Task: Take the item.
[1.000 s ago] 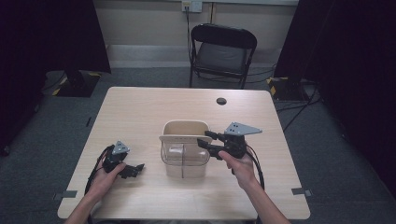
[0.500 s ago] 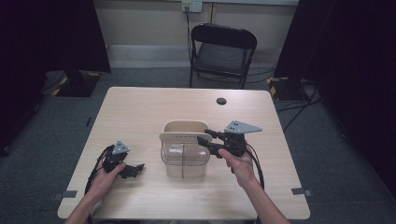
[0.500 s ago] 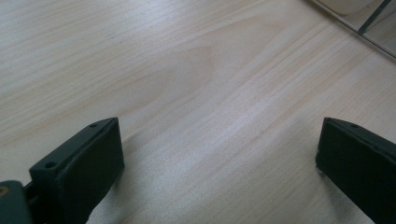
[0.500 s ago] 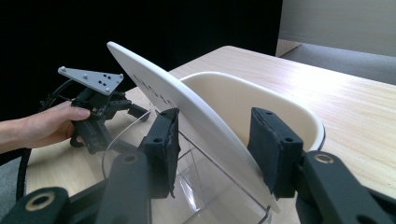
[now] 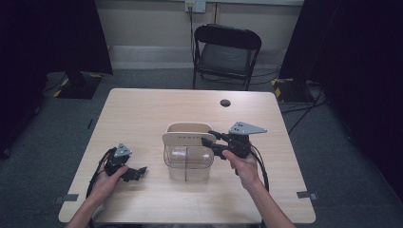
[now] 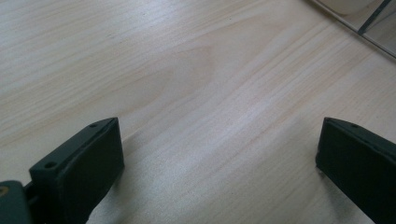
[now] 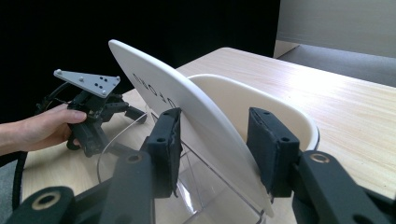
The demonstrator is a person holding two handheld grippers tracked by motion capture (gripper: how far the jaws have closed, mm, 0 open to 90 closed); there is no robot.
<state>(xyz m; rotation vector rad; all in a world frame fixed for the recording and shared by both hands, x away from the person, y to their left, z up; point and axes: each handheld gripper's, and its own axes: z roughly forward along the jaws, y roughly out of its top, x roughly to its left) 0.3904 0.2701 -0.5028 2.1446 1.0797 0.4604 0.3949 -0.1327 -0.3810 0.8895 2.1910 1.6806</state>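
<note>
Right gripper view shows the right gripper (image 7: 212, 154) with its fingers just closing on the thin, stiff, smooth white lid (image 7: 187, 116) tilted on the clear container (image 5: 187, 159) mid-surface, light, best pinched at its edge, while the left gripper (image 5: 135, 173) rests with fingers spread wide apart.

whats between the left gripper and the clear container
Bare tabletop in the high view: nothing between the left gripper and the clear container.

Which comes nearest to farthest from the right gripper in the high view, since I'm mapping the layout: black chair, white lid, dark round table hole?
1. white lid, between its jaws.
2. dark round table hole, beyond the right gripper, near the far edge.
3. black chair, behind the table.
</note>
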